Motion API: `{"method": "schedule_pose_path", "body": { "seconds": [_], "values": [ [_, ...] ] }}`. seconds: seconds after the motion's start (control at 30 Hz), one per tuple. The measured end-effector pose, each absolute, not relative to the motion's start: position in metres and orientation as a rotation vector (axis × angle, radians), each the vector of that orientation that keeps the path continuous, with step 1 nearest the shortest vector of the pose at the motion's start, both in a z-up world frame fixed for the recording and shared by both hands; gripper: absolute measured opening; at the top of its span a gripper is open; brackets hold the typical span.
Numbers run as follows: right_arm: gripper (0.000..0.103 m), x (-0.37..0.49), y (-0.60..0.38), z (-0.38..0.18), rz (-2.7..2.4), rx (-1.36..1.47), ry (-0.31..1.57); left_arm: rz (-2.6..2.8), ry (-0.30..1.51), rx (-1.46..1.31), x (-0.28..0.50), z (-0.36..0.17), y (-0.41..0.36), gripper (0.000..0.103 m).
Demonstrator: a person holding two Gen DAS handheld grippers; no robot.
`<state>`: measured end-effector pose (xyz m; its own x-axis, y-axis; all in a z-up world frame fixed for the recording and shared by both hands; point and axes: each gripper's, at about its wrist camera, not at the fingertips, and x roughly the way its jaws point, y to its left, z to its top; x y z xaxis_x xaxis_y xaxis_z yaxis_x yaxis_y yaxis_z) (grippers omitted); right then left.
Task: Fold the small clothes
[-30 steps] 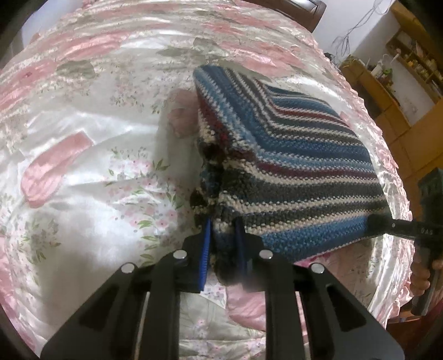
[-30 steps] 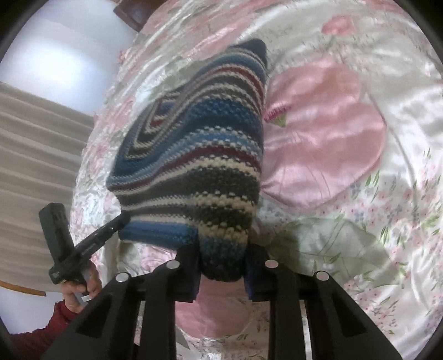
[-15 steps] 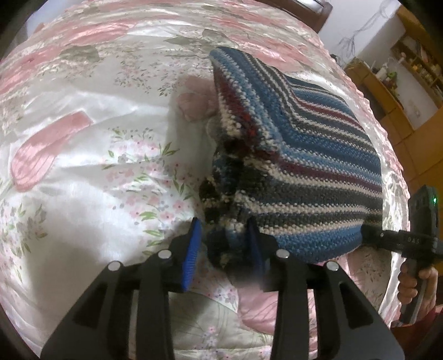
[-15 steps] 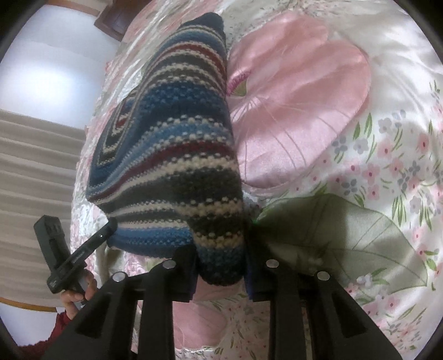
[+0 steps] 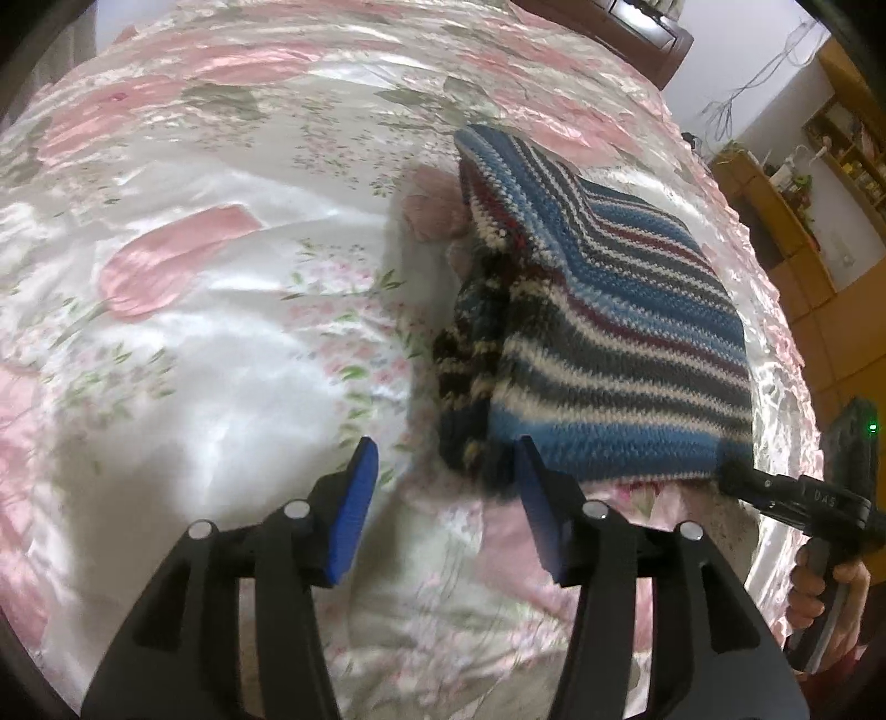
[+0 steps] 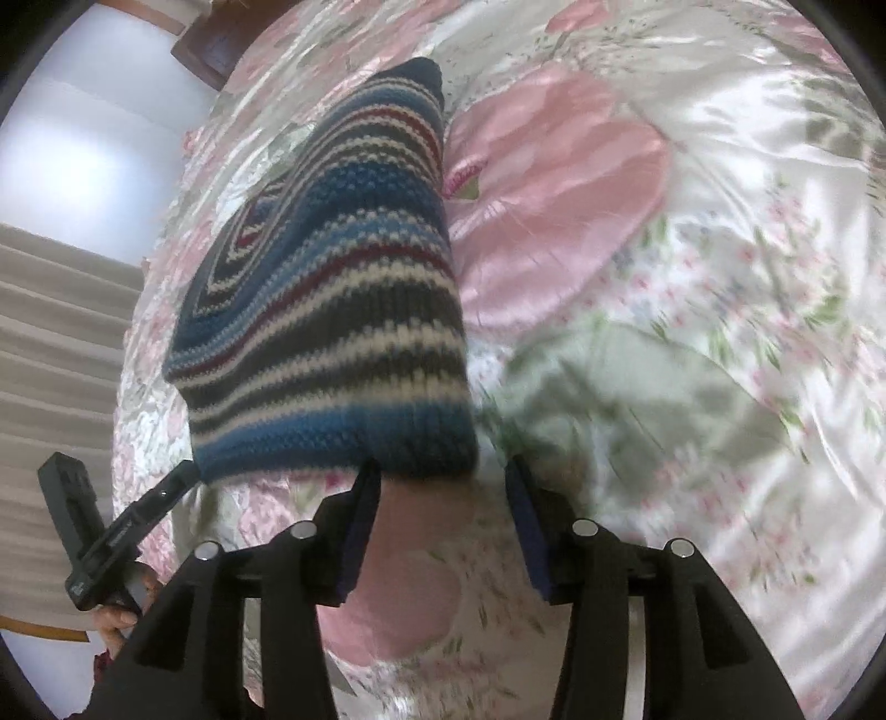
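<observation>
A small knitted garment (image 5: 603, 343) striped in blue, white, grey and dark red lies folded on a satin floral bedspread (image 5: 221, 332). In the left wrist view my left gripper (image 5: 443, 487) stands open just in front of its near left corner, nothing between the blue pads. The right gripper's tip (image 5: 775, 490) shows at the garment's near right corner. In the right wrist view the same garment (image 6: 343, 310) lies flat ahead, and my right gripper (image 6: 443, 504) is open just short of its near edge. The left gripper (image 6: 133, 526) appears at lower left, held by a hand.
The bedspread (image 6: 692, 277) with pink flowers spreads wide to the sides of the garment. A dark wooden headboard (image 5: 637, 27) stands at the far end. Wooden shelves (image 5: 819, 166) line the room at right. A curtain (image 6: 50, 343) hangs beyond the bed's left side.
Both grippers, shut on the garment's near corners a second ago, have opened and drawn back slightly. The garment has dropped flat onto the bedspread.
</observation>
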<state>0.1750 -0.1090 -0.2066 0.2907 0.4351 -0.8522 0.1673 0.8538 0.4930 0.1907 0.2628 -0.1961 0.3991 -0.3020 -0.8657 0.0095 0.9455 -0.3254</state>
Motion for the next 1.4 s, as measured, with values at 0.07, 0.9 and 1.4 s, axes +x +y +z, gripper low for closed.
{"method": "schedule_pose_path", "body": {
  "seconds": [0.07,0.9,1.4],
  "values": [
    [0.048,0.168,-0.108,-0.205,0.181,0.535,1.286,-0.175,1.152,-0.253,0.184,-0.194,0.265,0.049],
    [0.081,0.058,-0.051,-0.190,0.023,0.278,1.314,-0.119,1.233,-0.188,0.075,-0.192,0.272,0.065],
    [0.099,0.044,-0.028,-0.111,-0.050,0.174,1.189,-0.109,1.098,-0.114,0.063,-0.109,0.249,0.078]
  ]
}}
